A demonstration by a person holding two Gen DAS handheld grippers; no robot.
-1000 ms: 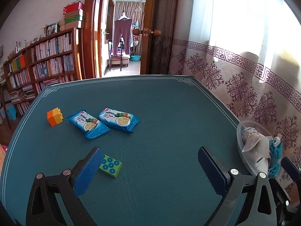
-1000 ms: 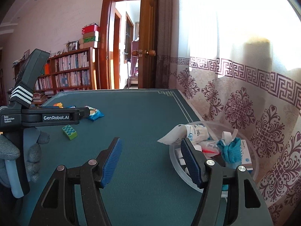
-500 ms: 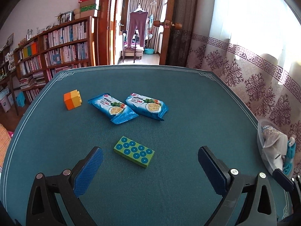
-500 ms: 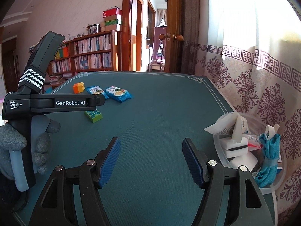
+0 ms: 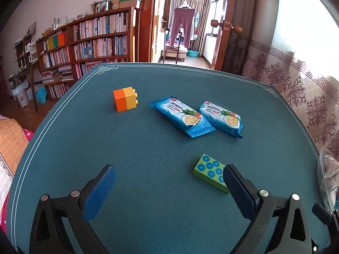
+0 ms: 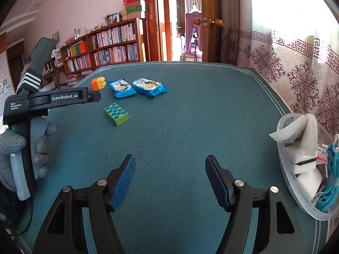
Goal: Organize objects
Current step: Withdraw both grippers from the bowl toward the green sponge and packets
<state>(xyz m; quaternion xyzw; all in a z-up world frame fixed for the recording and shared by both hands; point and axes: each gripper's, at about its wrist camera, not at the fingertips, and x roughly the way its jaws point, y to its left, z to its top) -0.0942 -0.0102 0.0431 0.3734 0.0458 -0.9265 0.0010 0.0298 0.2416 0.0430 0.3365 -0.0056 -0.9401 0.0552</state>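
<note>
On the teal table lie a green block with blue studs, two blue snack packets and an orange-yellow brick. My left gripper is open, low over the cloth, and its right finger covers the green block's near corner. The right gripper is open over bare cloth with nothing between its pads. A clear bowl at the right edge holds white packets, sponges and a teal cloth.
In the right wrist view a gloved hand holds the left gripper's handle at the far left. The table has a white border line near its edges. Bookshelves, an open doorway and a patterned curtain lie beyond it. The bowl's rim shows at the right edge.
Both views have swung and dropped. In the left wrist view the green block slid from the left finger to the right finger. The bowl moved toward the right edge in both views.
</note>
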